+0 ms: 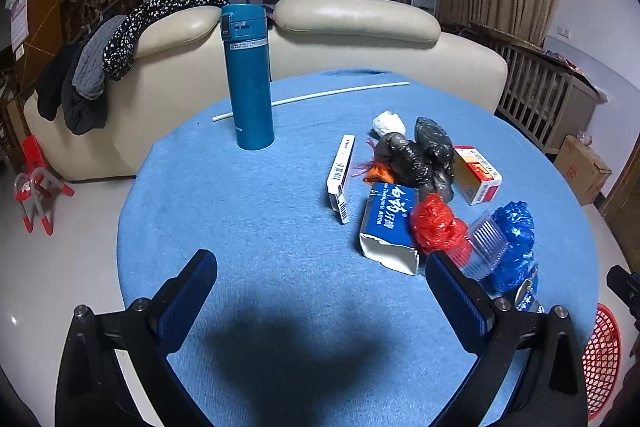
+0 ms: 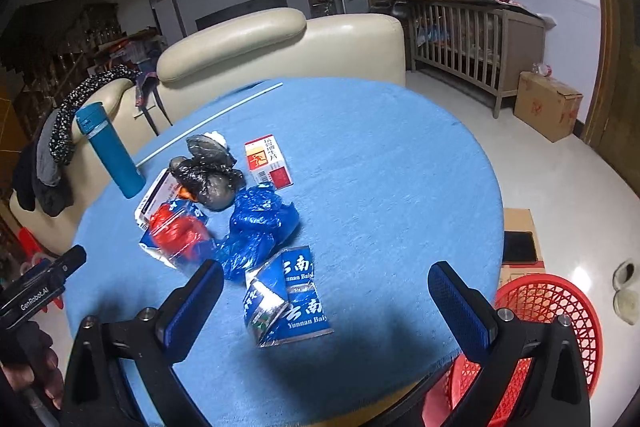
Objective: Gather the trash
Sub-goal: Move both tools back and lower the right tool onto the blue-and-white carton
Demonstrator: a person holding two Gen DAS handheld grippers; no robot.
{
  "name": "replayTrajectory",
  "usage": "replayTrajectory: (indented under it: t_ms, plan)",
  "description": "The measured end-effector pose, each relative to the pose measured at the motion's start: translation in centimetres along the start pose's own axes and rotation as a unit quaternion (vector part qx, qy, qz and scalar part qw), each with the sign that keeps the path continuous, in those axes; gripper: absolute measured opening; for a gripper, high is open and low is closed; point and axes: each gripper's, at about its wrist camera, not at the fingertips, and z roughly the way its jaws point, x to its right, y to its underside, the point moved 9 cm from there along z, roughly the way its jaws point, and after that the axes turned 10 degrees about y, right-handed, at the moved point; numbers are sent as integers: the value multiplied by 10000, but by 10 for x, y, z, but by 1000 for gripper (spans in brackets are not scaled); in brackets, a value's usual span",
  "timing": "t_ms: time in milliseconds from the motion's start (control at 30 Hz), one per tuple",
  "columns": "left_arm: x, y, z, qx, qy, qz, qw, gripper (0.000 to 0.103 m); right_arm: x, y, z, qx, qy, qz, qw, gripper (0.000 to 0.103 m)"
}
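Trash lies in a heap on the round blue-covered table [image 1: 260,211]: a blue toothpaste box [image 1: 386,227], a red bag [image 1: 436,225], a blue bag [image 1: 514,247], black bags [image 1: 416,155], a white wad [image 1: 388,123], a red-and-white box [image 1: 478,175], a flat white box [image 1: 342,177]. My left gripper [image 1: 320,279] is open and empty, left of the heap. My right gripper [image 2: 326,287] is open above a crushed blue Yunnan Baiyao box [image 2: 288,297], near the blue bag [image 2: 260,227] and red bag [image 2: 176,231]. A red mesh basket [image 2: 548,307] stands below the table's right edge.
A tall teal thermos [image 1: 248,79] stands at the back left, with a long white stick [image 1: 312,99] behind it. A cream sofa [image 1: 352,23] lies beyond the table. A wooden crib [image 2: 472,43] and a cardboard box [image 2: 548,105] stand at the right.
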Motion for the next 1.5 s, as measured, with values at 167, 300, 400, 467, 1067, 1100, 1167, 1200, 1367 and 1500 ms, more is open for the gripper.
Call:
replayTrajectory:
  t_ms: [167, 300, 400, 467, 1067, 1100, 1167, 1200, 1367, 1500]
  plan:
    - [6, -1, -5, 25, 15, 52, 10000, 103, -2, 1, -9, 60, -24, -27, 10000, 103]
    - [8, -1, -8, 35, 26, 91, 9999, 103, -3, 3, -11, 47, -59, -28, 10000, 103]
    - [10, 0, -8, 21, 13, 106, 9999, 103, -4, 6, -11, 19, -79, -60, 9999, 103]
    - [11, 0, -8, 17, 2, 126, 9999, 103, -4, 8, -12, 8, -109, -64, 9999, 103]
    - [19, 3, -4, -52, 7, 223, 9997, 103, 0, 19, -2, -112, -65, -125, 9998, 103]
    - [19, 3, -4, -57, 8, 224, 9997, 103, 0, 20, -2, -114, -60, -128, 9998, 103]
    - [19, 4, -4, -65, 18, 218, 9997, 103, 0, 21, -1, -130, -59, -143, 9998, 103]
    - [18, 4, -4, -65, 18, 213, 9998, 103, 0, 21, 0, -134, -59, -153, 9998, 103]
    - [15, 8, -3, -86, 49, 177, 9998, 103, -5, 28, 3, -184, -91, -270, 9994, 103]
    - [14, 14, 0, -127, 59, 194, 9997, 103, -12, 38, 9, -288, -156, -412, 9986, 103]
